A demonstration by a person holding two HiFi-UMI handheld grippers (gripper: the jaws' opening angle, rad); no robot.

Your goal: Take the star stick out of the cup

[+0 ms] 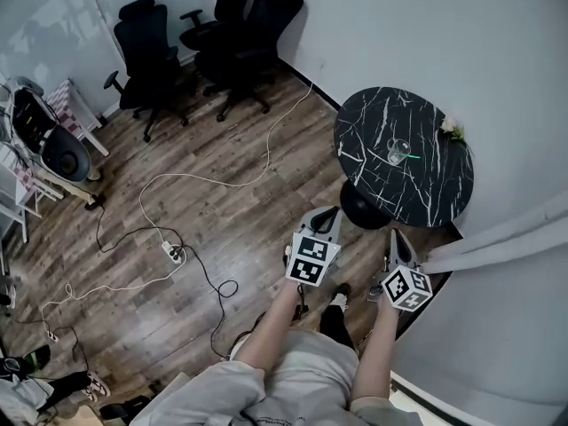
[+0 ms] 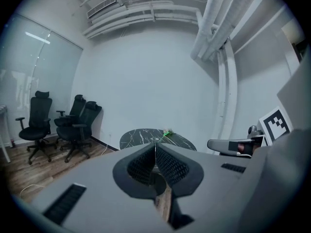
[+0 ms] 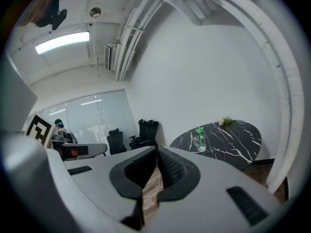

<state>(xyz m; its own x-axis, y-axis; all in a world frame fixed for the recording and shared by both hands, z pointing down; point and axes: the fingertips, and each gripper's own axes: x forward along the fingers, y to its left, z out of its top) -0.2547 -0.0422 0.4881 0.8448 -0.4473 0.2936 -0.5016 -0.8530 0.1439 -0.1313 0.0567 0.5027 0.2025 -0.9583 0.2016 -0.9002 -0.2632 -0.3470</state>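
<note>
**Hidden / unclear**
- Left gripper view: the closed tips of the left gripper cover the middle of the table. The cup is not seen there. Only a green speck shows at 12 o'clock of the tips.
- Head view: the stick is a thin green streak and its star end cannot be made out.
- Right gripper view: the stick's green top is too small to confirm a star.
- Both forearms and the legs are cut off at the 6 o'clock edge of the head view.

**Claws**
- Left gripper: pads together, nothing between them.
- Right gripper: pads together, nothing between them.
- Both sit at 7 o'clock of the table, well apart from the cup.

**Task thing**
- The stick stands in the clear cup, leaning toward 3 o'clock.
- The cup is upright near the table's centre.

**Surface / room**
- The table is round with a black marble top and white veins, on 1 dark base.
- A small flower sprig lies at its 2 o'clock rim.
- The floor is wood plank.
- A white cable runs to a power strip at 9 o'clock of the left gripper.
- Black office chairs cluster at 11 o'clock by the white walls.
</note>
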